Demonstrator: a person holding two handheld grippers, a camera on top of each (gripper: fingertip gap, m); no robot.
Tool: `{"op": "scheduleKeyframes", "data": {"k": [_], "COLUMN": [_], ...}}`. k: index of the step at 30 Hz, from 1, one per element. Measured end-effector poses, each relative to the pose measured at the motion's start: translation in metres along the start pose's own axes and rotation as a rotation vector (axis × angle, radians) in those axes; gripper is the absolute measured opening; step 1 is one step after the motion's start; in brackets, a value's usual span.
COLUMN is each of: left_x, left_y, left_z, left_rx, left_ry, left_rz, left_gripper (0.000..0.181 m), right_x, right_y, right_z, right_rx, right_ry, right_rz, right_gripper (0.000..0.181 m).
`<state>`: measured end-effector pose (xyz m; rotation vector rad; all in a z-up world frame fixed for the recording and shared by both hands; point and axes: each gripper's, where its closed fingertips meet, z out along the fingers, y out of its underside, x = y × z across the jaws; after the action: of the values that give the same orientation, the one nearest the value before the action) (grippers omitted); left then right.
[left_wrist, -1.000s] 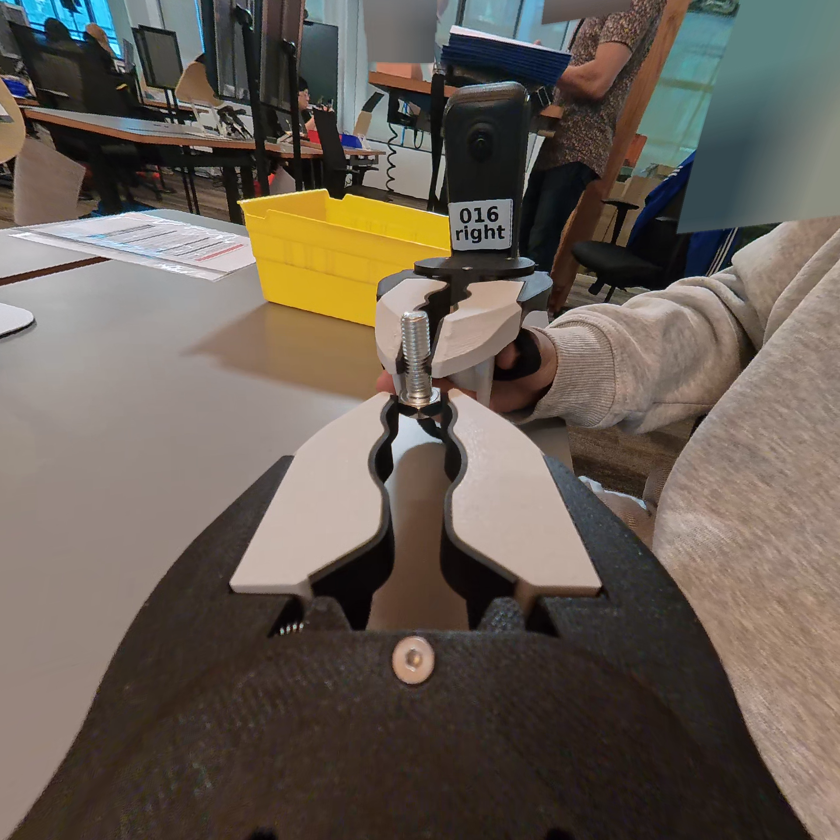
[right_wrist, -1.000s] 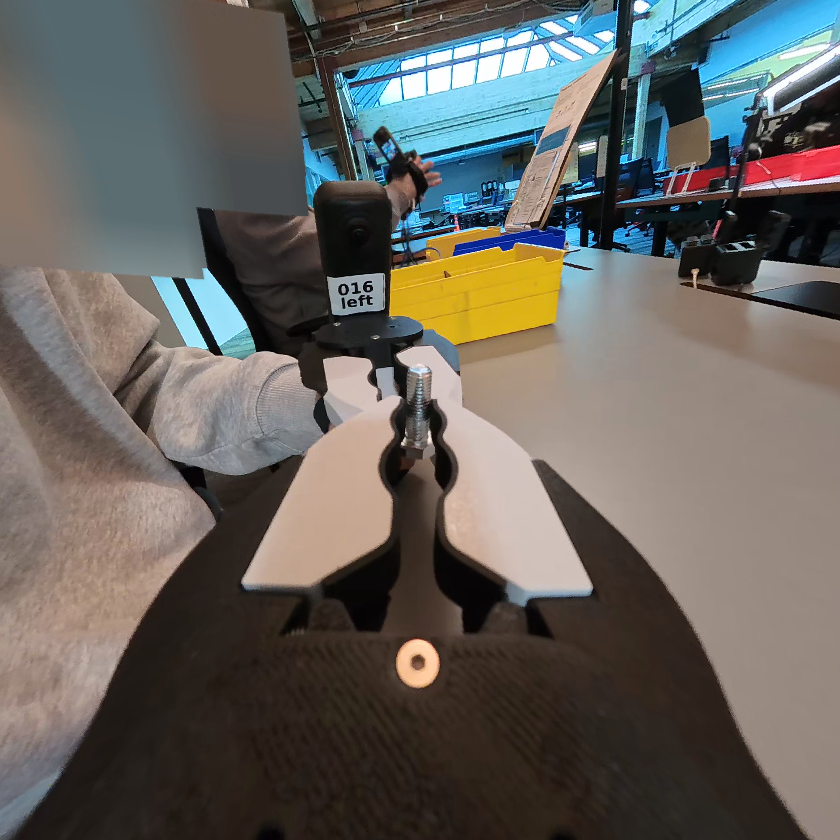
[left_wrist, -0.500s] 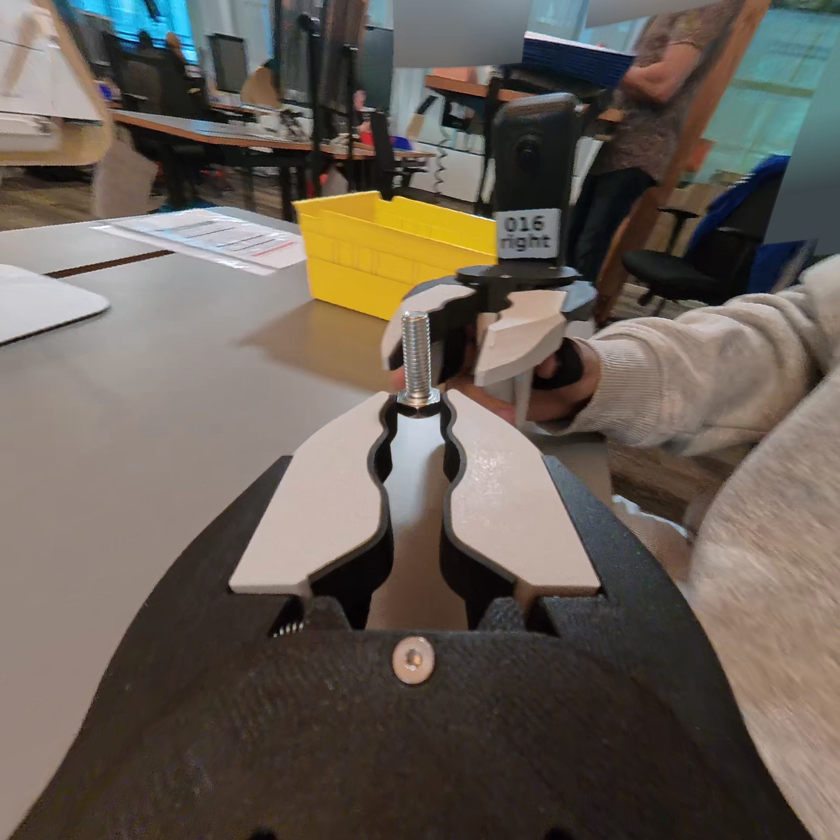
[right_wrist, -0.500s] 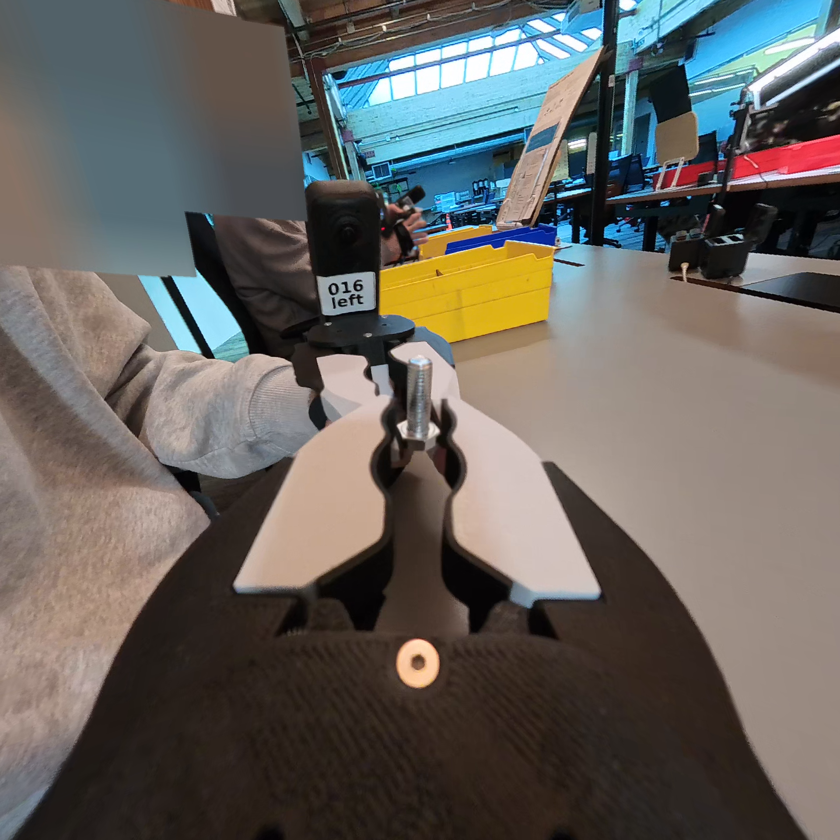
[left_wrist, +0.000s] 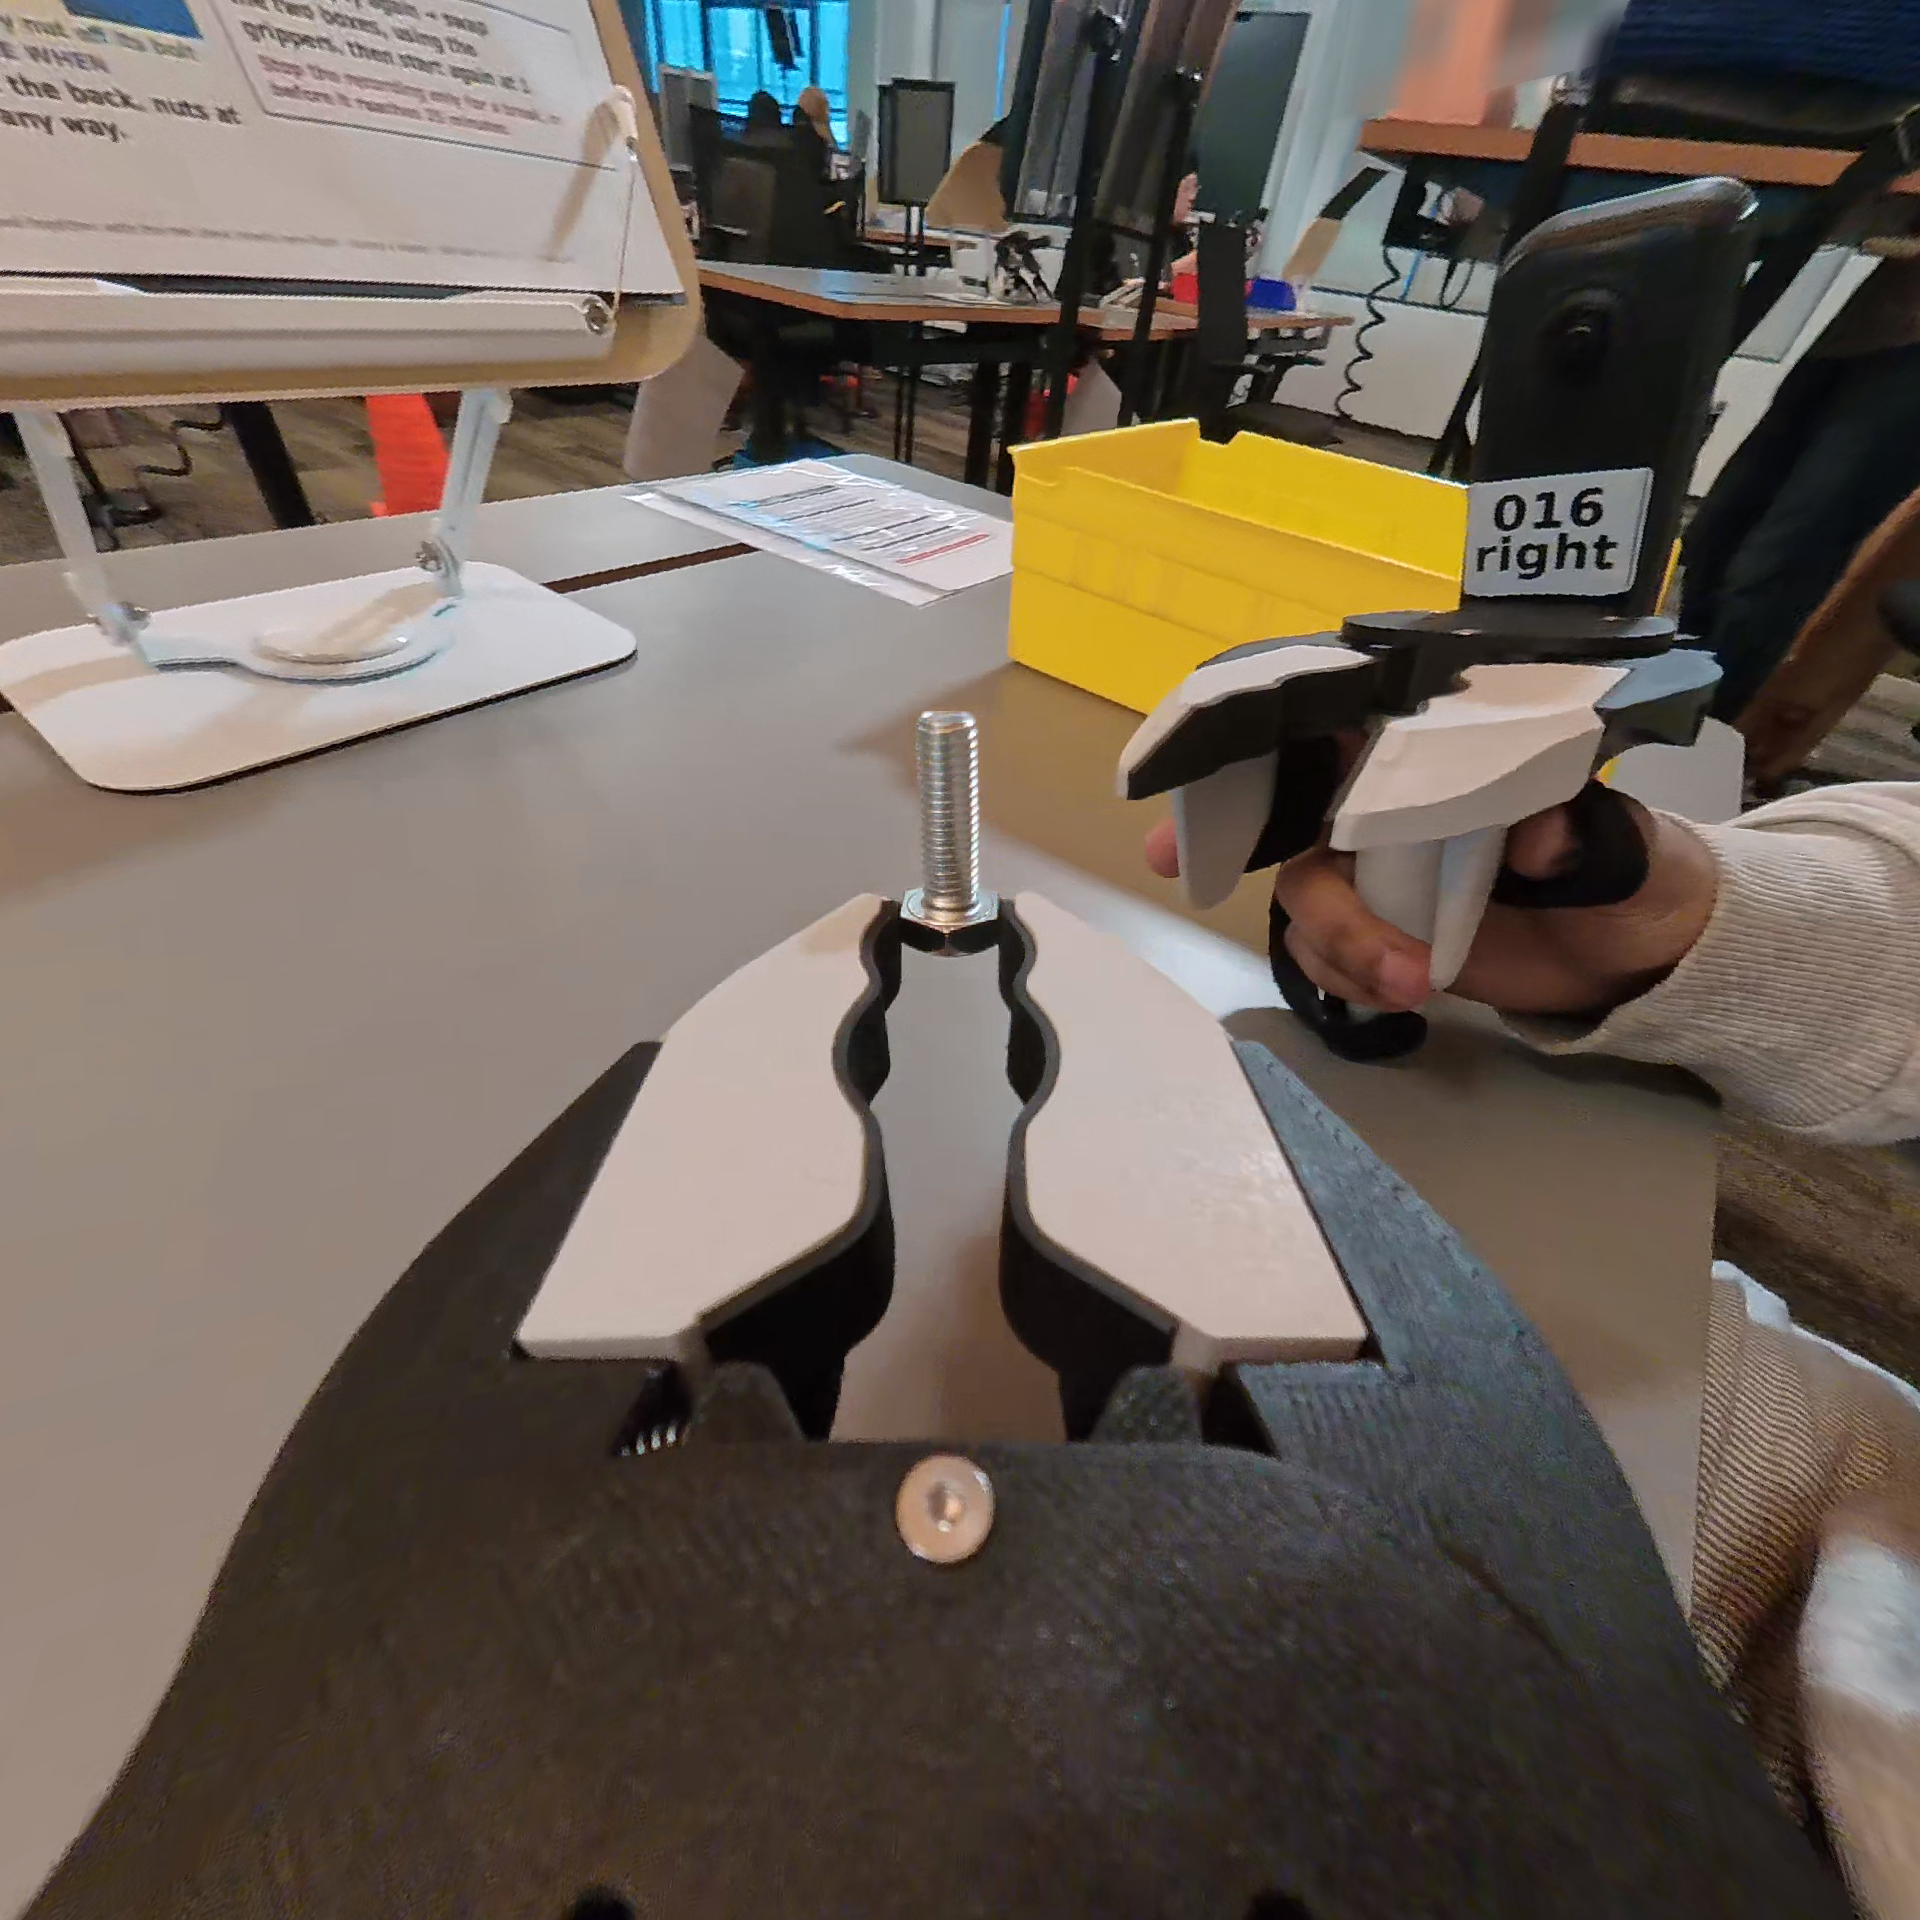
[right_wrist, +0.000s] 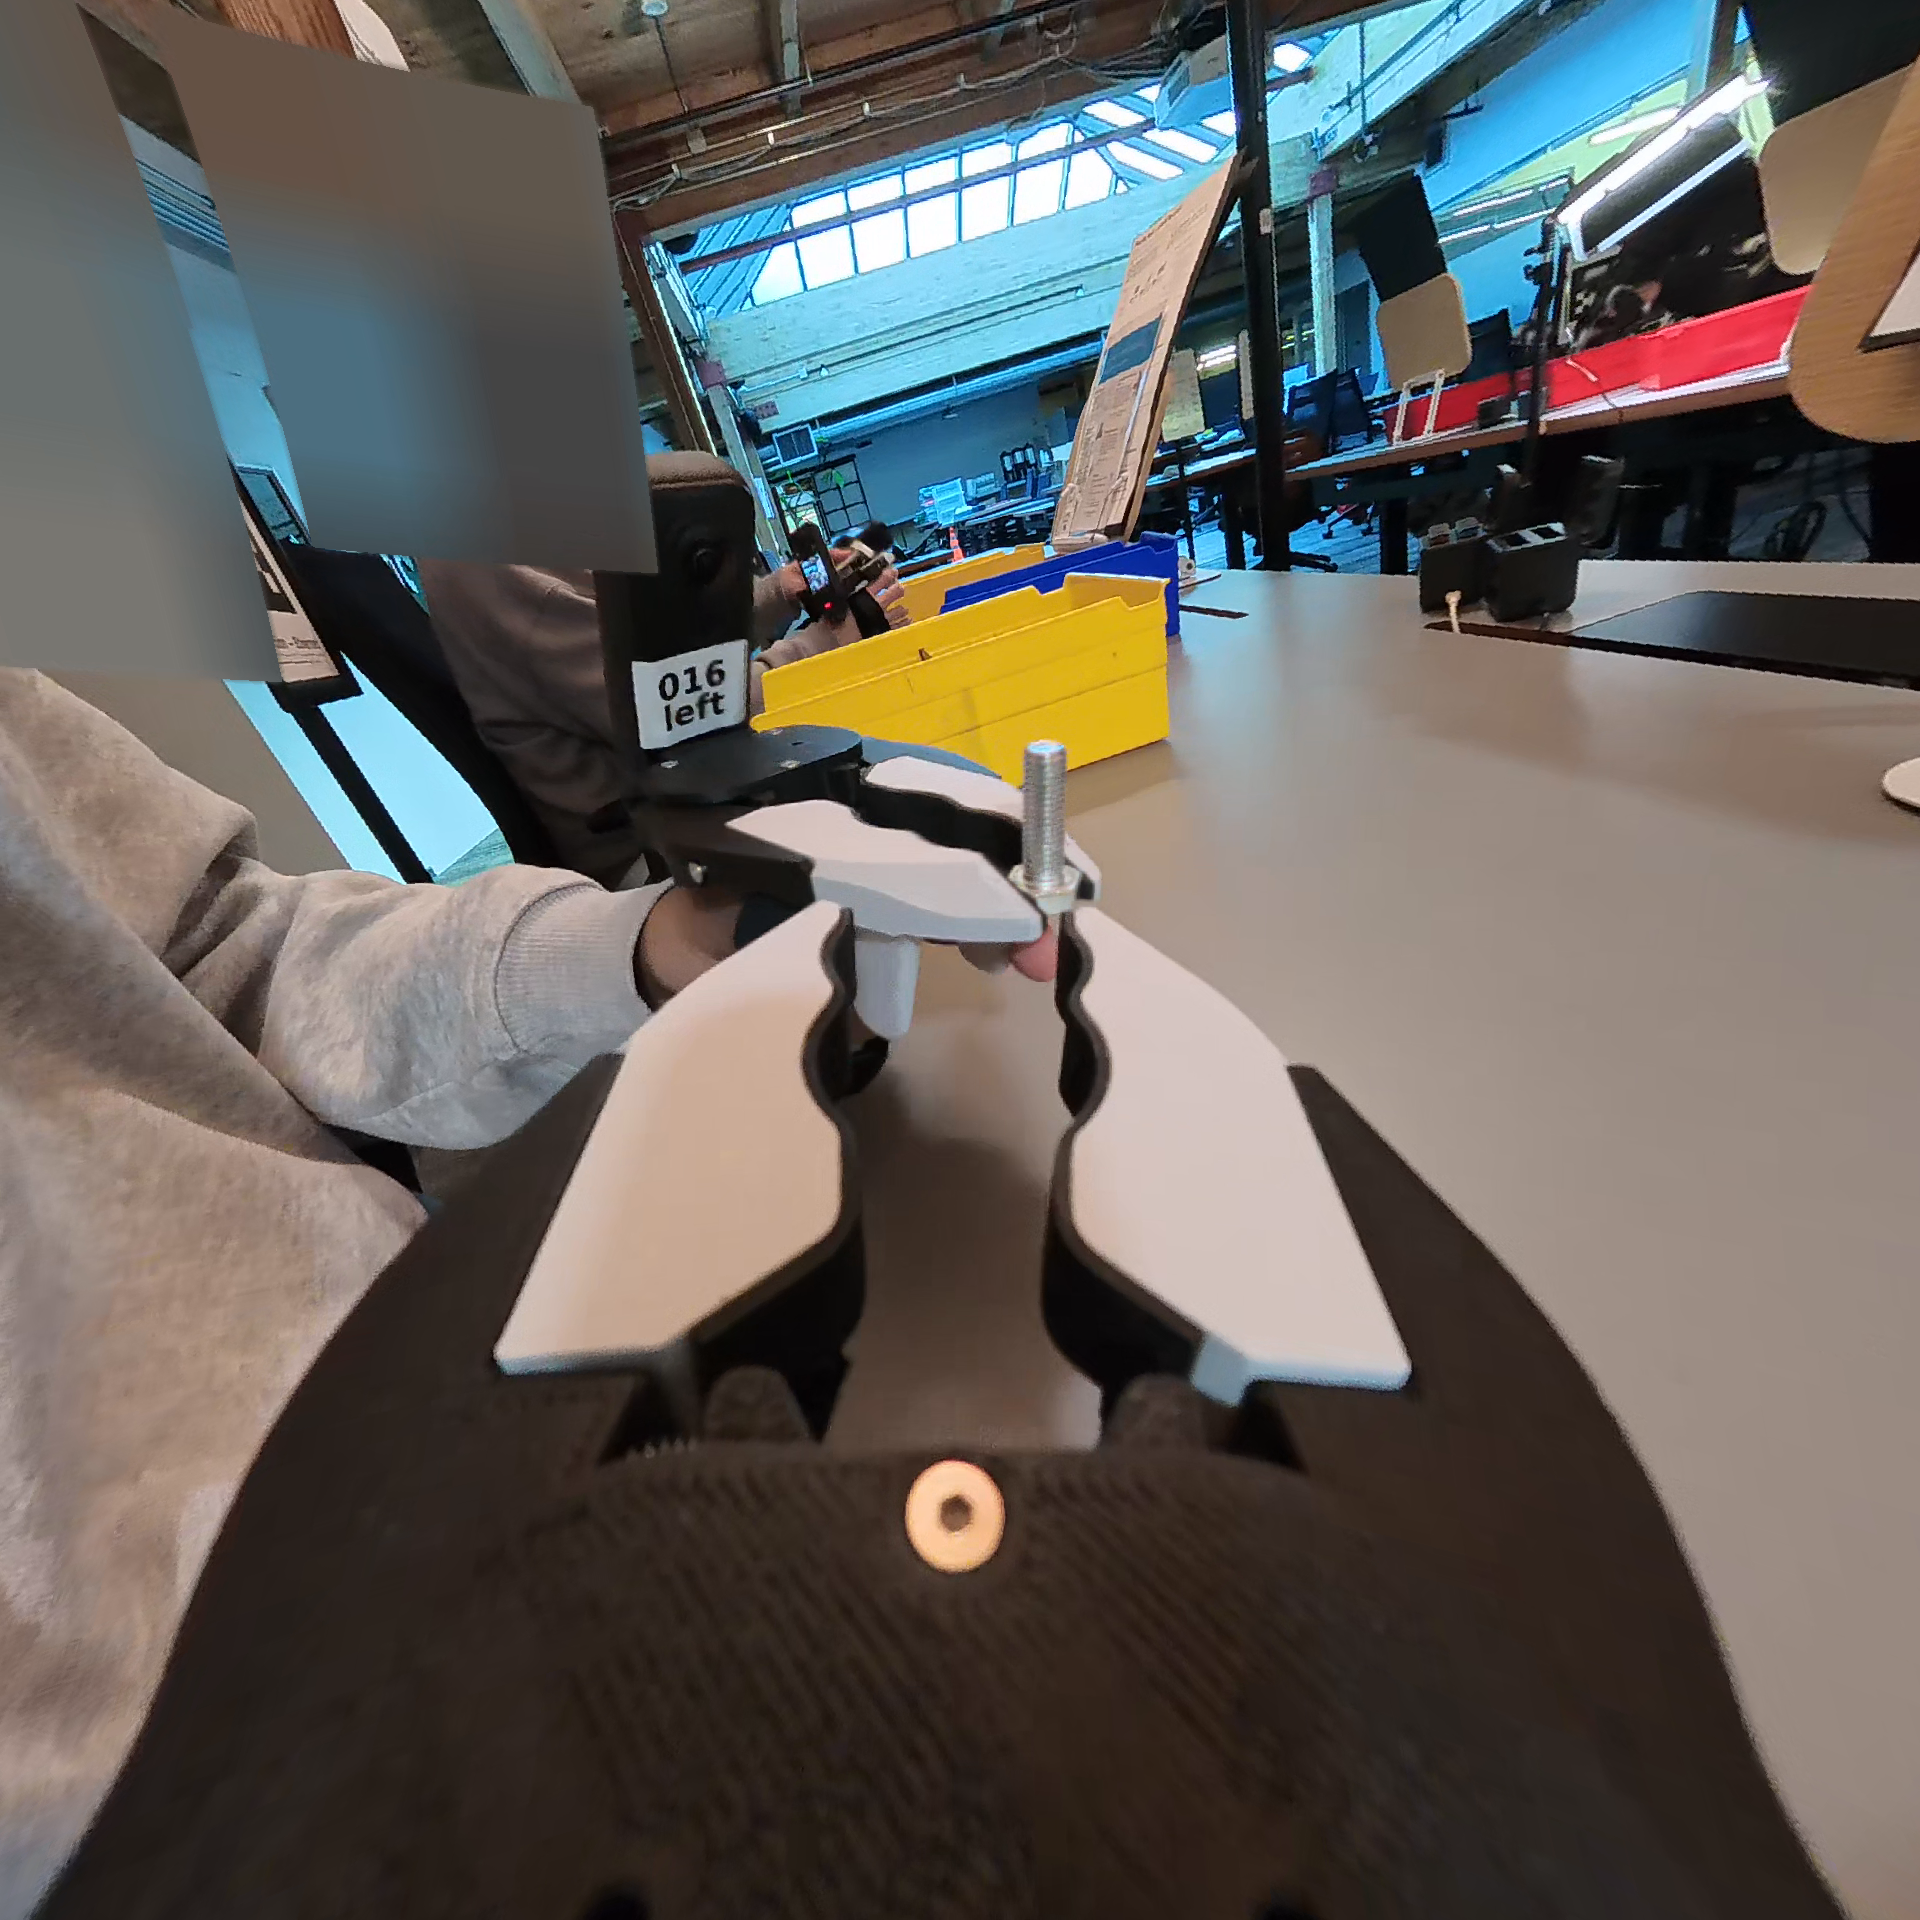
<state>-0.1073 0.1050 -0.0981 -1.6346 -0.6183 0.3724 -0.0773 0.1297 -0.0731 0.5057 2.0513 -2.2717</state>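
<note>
Two grippers over the grey table (left_wrist: 312, 1039): left gripper (left_wrist: 948, 920) pinches a nut (left_wrist: 948, 925) at its tips, holding the bolt (left_wrist: 945, 800) upright, threads exposed. Right gripper (right_wrist: 951, 935) is spread, empty, just beside it. Yellow bin (left_wrist: 1226, 561) behind, document stand (left_wrist: 301, 665) far left; nothing seems to block, though the bolt's head is hidden.

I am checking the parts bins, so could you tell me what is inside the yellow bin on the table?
In the right wrist view the yellow bin shows only bare inner wall and one small dark speck. Its near wall hides the floor, so any contents cannot be seen. The left wrist view shows the same.
</note>
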Motion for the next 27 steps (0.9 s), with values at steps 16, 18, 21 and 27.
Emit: {"op": "scheduleKeyframes", "data": {"k": [16,18,21,27], "left_x": [-0.004,-0.005,-0.005,-0.008], "left_y": [0.005,0.005,0.005,0.006], "left_z": [0.004,0.004,0.004,0.003], "left_rx": [-0.036,-0.036,-0.034,-0.039], "left_ry": [-0.061,-0.068,-0.067,-0.087], "left_rz": [-0.005,-0.005,-0.009,-0.010], "left_gripper": [0.018,0.018,0.018,0.018], "right_x": [-0.009,-0.010,-0.011,-0.010], "right_y": [0.007,0.007,0.009,0.009], "right_z": [0.004,0.005,0.005,0.005], "right_rx": [-0.044,-0.050,-0.057,-0.057], "right_ry": [-0.012,-0.012,-0.013,-0.012], "right_rz": [-0.037,-0.042,-0.047,-0.042], "right_gripper": [0.036,0.036,0.036,0.036]}}
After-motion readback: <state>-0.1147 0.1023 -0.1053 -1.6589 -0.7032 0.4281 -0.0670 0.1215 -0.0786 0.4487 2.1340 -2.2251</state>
